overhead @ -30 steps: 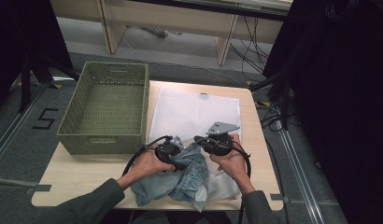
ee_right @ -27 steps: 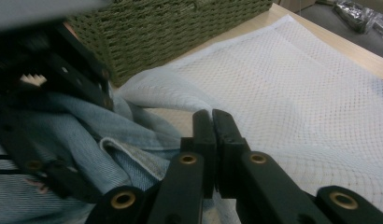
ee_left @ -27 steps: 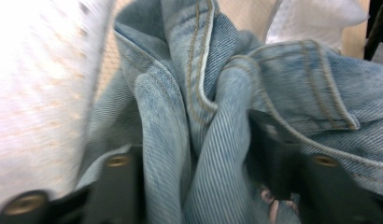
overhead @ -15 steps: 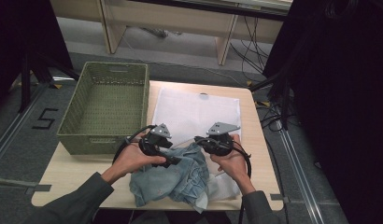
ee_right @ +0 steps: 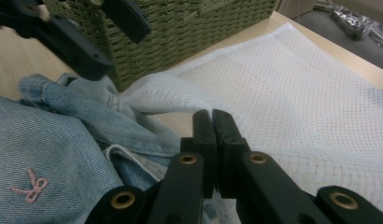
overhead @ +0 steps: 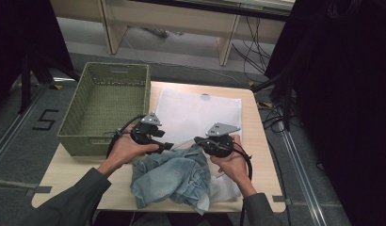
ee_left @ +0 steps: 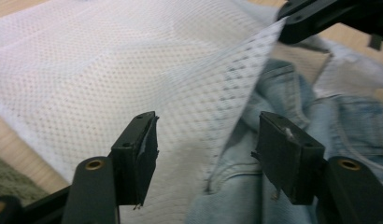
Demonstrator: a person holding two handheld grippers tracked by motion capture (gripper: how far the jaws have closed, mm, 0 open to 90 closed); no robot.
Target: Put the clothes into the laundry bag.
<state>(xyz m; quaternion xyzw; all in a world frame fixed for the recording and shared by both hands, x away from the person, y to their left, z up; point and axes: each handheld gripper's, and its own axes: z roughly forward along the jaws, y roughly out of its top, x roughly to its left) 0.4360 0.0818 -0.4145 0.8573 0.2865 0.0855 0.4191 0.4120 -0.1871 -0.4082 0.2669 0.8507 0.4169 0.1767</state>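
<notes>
At left of the high view, our left gripper (overhead: 166, 145) has just been opening; its jaws stand apart, empty. At lower centre, the denim garment (overhead: 174, 176) lies outside the mesh bag (overhead: 196, 113). Right gripper (overhead: 199, 141): clamped on the bag's edge. Insertion remains.
</notes>
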